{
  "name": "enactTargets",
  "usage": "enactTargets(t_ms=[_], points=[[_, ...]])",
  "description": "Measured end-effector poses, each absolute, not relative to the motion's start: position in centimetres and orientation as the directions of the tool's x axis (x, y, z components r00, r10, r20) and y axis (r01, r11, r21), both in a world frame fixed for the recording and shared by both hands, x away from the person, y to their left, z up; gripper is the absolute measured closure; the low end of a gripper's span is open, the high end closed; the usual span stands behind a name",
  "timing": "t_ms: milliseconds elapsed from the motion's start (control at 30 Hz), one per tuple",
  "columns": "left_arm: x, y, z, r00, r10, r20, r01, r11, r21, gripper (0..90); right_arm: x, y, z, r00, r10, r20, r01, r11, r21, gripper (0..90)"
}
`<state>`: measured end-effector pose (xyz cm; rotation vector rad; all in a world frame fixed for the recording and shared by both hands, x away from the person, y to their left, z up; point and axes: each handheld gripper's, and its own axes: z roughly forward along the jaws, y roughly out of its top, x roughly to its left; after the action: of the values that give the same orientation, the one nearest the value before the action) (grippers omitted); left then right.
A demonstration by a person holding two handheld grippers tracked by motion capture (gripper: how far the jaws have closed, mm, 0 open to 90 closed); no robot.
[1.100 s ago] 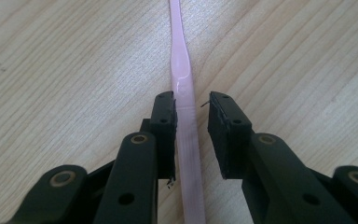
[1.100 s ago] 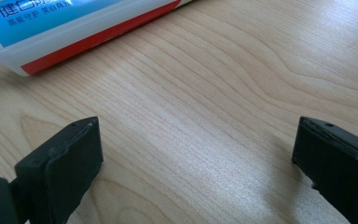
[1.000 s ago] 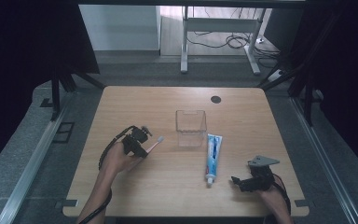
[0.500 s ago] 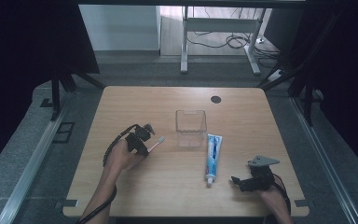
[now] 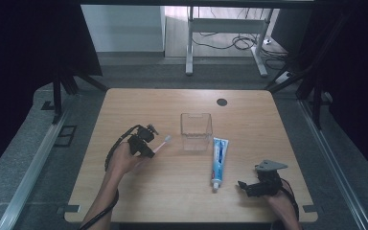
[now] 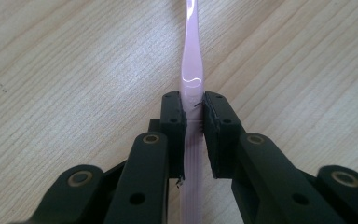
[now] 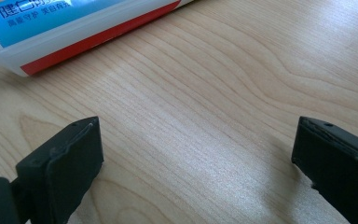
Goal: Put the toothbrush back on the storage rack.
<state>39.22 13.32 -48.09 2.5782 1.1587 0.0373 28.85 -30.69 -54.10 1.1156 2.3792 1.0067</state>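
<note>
My left gripper [image 5: 146, 146] is shut on the handle of a pink toothbrush [image 5: 161, 143], whose head points toward a clear plastic cup [image 5: 196, 131] at the table's middle. In the left gripper view the toothbrush [image 6: 191, 70] runs straight up from between the closed pads of my left gripper [image 6: 193, 121], above the wood. A blue, white and red toothpaste tube [image 5: 218, 156] lies right of the cup, cap toward me. My right gripper [image 5: 245, 185] rests open near the front right, just right of the cap. The tube [image 7: 74, 28] crosses the top of the right gripper view, beyond my right gripper [image 7: 196, 154].
A wooden table [image 5: 124, 105] carries everything. A round black grommet [image 5: 222, 102] sits near its far edge. Metal rails run along both sides, and a white desk frame with cables stands beyond the far edge.
The left gripper has carried the toothbrush a little to the right, toward the cup. The right gripper has stayed in place.
</note>
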Motion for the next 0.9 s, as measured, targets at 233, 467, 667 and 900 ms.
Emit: enactTargets(t_ms=[233, 467, 667, 900], points=[[38.9, 13.6, -47.0, 0.682, 0.721, -0.120, 0.708, -0.611, 0.355, 78.8, 28.9, -30.7, -54.1, -0.638, 0.770, 0.009, 0.540, 0.439, 0.717, 1.3], [38.7, 13.8, -45.7, 0.694, 0.708, -0.129, 0.690, -0.603, 0.401, 78.7, 28.9, -30.8, -54.1, -0.639, 0.769, 0.011, 0.538, 0.437, 0.721, 0.0], [38.4, 14.2, -44.2, 0.702, 0.700, -0.131, 0.673, -0.593, 0.443, 78.7, 28.9, -30.8, -54.1, -0.640, 0.768, 0.007, 0.537, 0.441, 0.719, 0.0], [38.2, 14.2, -42.7, 0.709, 0.693, -0.129, 0.651, -0.574, 0.497, 78.7, 28.9, -30.8, -54.1, -0.642, 0.766, 0.004, 0.535, 0.445, 0.718, 0.0]])
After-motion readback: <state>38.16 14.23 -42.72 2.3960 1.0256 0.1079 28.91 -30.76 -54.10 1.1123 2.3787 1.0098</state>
